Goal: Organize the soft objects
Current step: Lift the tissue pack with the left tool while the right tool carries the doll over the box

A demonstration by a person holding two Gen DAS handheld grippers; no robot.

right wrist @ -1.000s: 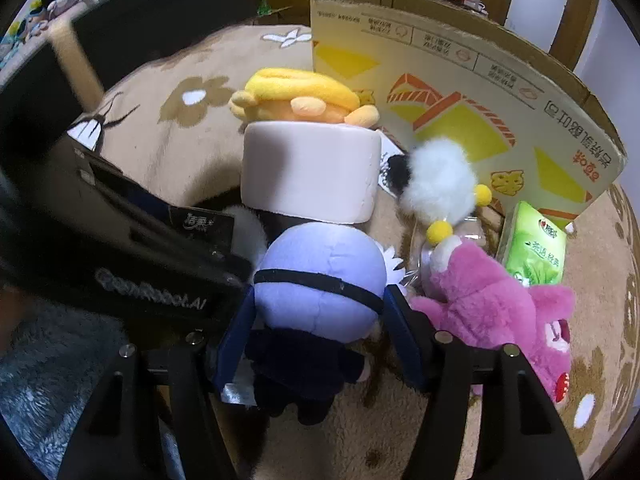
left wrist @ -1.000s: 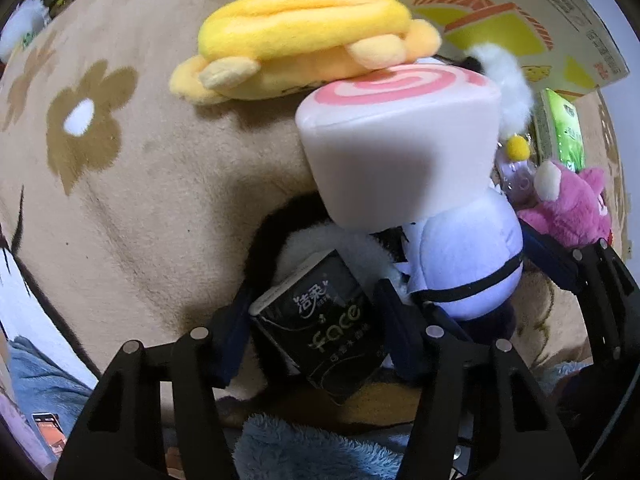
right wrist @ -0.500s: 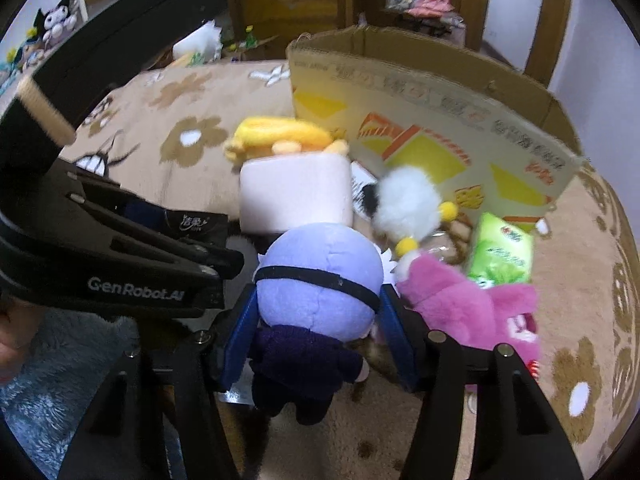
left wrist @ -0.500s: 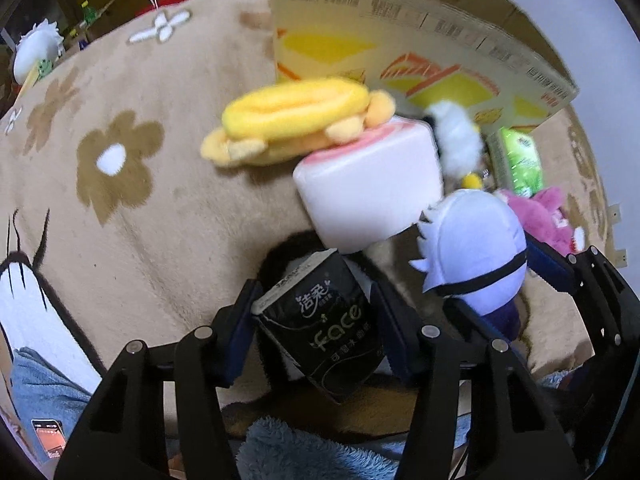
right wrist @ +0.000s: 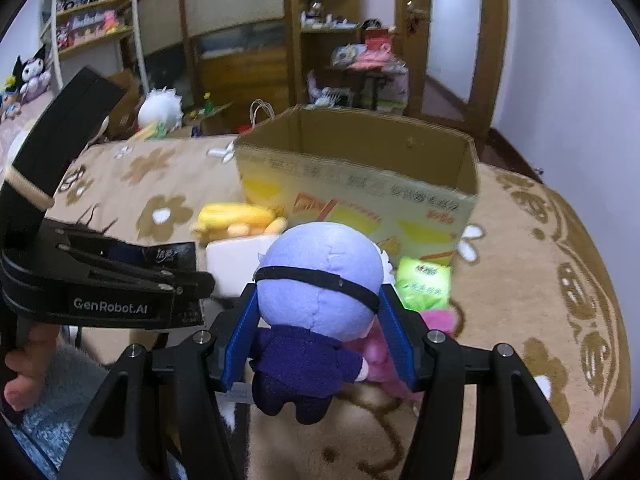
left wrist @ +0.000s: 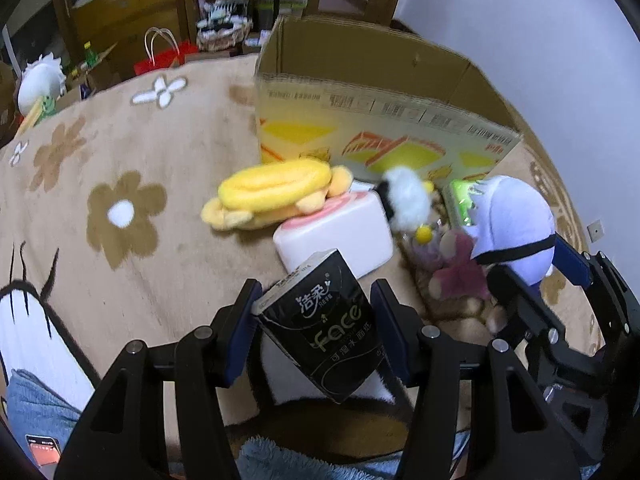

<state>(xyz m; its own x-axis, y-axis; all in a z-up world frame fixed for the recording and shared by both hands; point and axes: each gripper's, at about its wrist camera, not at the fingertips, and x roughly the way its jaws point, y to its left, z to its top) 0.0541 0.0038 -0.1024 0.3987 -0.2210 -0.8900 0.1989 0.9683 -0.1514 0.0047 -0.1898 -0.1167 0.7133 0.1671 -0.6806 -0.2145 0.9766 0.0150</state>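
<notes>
My left gripper (left wrist: 316,304) is shut on a black tissue pack (left wrist: 326,320), held above the carpet. My right gripper (right wrist: 318,320) is shut on a plush doll with a lilac head and dark purple body (right wrist: 316,292); the doll also shows in the left wrist view (left wrist: 512,224). An open cardboard box (right wrist: 360,184) stands behind, also in the left wrist view (left wrist: 380,112). On the carpet before it lie a yellow plush (left wrist: 276,192), a pink-white roll cushion (left wrist: 336,232), a white fluffy toy (left wrist: 404,200), a pink plush (left wrist: 456,268) and a green tissue pack (right wrist: 424,284).
A beige flowered carpet (left wrist: 120,168) covers the floor. Shelves, a table and a door stand at the back of the room (right wrist: 360,60). A white plush (right wrist: 160,108) sits beyond the carpet edge. The left gripper's body (right wrist: 108,280) shows at the left of the right wrist view.
Both grippers have lifted up and back with the tissue pack and the doll. The pile on the carpet now lies lower and farther, and the open top of the box shows.
</notes>
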